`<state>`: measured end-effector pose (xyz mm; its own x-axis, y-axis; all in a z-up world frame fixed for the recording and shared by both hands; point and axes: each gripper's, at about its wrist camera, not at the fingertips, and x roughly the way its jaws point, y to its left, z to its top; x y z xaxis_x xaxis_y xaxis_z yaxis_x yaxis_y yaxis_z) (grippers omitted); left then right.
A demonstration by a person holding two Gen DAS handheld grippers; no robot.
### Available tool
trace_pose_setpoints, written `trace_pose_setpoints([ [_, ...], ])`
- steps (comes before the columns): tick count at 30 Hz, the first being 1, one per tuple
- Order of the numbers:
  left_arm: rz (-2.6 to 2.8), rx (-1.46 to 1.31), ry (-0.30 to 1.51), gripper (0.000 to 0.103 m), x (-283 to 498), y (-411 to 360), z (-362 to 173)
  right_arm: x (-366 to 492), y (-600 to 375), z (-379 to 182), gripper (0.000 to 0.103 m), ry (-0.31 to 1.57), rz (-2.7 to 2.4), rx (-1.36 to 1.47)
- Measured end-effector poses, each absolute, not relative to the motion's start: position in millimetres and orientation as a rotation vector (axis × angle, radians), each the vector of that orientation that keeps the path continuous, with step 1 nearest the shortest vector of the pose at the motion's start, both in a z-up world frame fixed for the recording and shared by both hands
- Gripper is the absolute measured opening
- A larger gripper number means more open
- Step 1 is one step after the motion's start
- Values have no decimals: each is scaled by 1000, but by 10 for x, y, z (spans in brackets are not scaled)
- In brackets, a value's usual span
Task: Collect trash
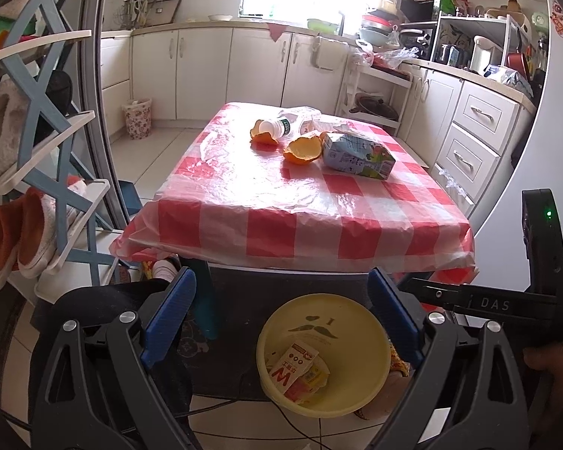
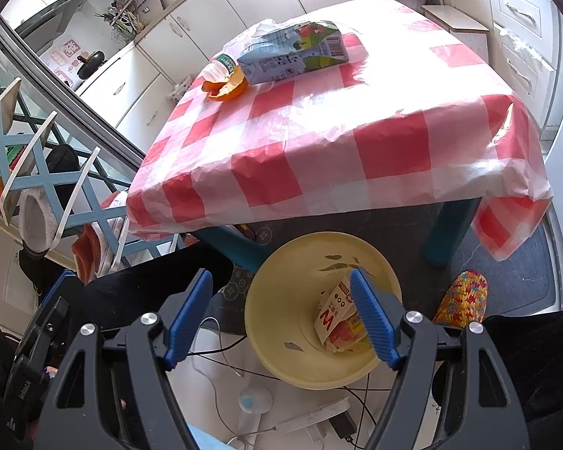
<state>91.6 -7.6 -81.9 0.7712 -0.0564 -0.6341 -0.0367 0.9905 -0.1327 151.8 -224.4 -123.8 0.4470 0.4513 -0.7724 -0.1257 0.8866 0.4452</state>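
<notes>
A yellow bin stands on the floor in front of the table and holds a crumpled red-and-white wrapper; both show in the right wrist view, the bin and the wrapper. On the checked tablecloth lie a blue milk carton, orange peels and a plastic bottle. The carton, a peel and the bottle also show in the right wrist view. My left gripper and right gripper are open and empty above the bin.
A shoe rack with slippers stands at the left. A floral bin stands by the far cabinets. Cables and a colourful slipper lie on the floor near the yellow bin. Drawers line the right.
</notes>
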Motion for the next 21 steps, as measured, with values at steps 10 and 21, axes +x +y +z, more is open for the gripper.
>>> trace_pose_setpoints([
  [10, -12, -148, 709, 89, 1026, -55, -898, 1562, -2135, -1185, 73, 1023, 366, 275],
  [21, -27, -127, 737, 89, 1344, 66, -924, 2580, -1819, -428, 84, 707, 413, -182],
])
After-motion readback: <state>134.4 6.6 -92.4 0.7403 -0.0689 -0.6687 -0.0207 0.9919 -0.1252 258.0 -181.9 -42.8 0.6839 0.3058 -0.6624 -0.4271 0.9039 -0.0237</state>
